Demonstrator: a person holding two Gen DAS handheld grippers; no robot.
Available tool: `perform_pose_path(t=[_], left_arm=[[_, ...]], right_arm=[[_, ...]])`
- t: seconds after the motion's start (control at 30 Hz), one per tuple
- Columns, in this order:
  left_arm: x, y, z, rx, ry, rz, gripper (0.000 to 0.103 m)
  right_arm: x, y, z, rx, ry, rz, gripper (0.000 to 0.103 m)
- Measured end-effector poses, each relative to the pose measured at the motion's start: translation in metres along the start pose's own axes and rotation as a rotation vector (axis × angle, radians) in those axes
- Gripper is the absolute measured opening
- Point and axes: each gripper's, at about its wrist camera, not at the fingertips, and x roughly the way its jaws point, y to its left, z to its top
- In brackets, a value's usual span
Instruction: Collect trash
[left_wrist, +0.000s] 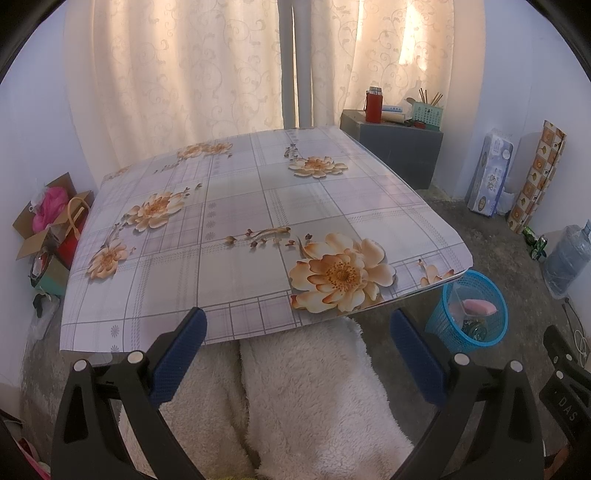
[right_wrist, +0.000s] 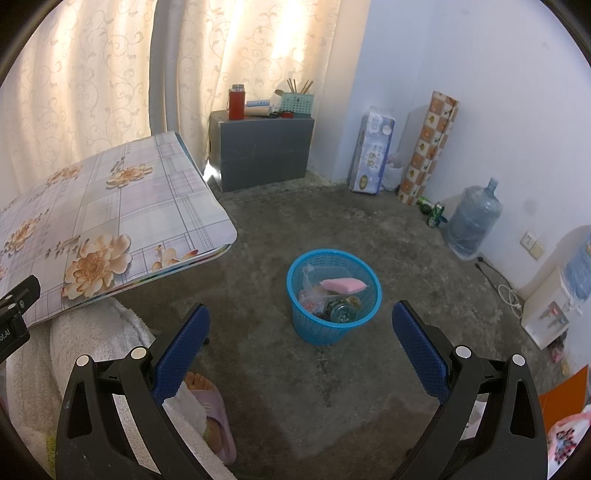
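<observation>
Left gripper (left_wrist: 297, 325) fingers spread wide apart, holding nothing, hovering over the near edge of the floral-patterned vinyl-covered worktop (left_wrist: 236, 221); right gripper (right_wrist: 301, 319) fingers also wide apart, empty, above the grey concrete floor (right_wrist: 388, 236); round blue plastic mesh trash basket (right_wrist: 334, 295) on the floor at 12 o'clock from the right fingers, holding a pink oblong sponge-like item (right_wrist: 343, 285), clear wrappers and a dark round object; basket at 3 o'clock of the worktop corner.

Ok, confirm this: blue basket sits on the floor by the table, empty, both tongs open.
Not empty. The blue basket on the floor already holds a pink sponge and other trash, as the right wrist view shows. Both the left tongs and right tongs are open.
</observation>
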Motion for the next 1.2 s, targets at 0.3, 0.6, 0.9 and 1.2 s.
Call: perform_pose_path(t=[0.3,0.6,0.9,1.2], left_arm=[[0.0003,-0.0001,0.0,0.0,0.002,0.0,0.097],[0.0007,-0.0001,0.0001,0.001,0.002,0.0,0.097],[0.0004,0.0001,0.0004,0.0,0.0,0.001,0.097],[0.0008,0.0002,0.0013,0.001,0.002,-0.001,0.097]], right_arm=[[0.0005,-0.0008,0.0003,-0.001,0.0,0.002,0.095],[-0.0001,-0.0002,0.001,-0.002,0.001,0.002,0.095],[-0.0016,0.0009,0.0024,-0.001,0.0,0.001,0.095],[-0.0012,0.0006,0.0024,-0.002,0.0,0.002,0.095]])
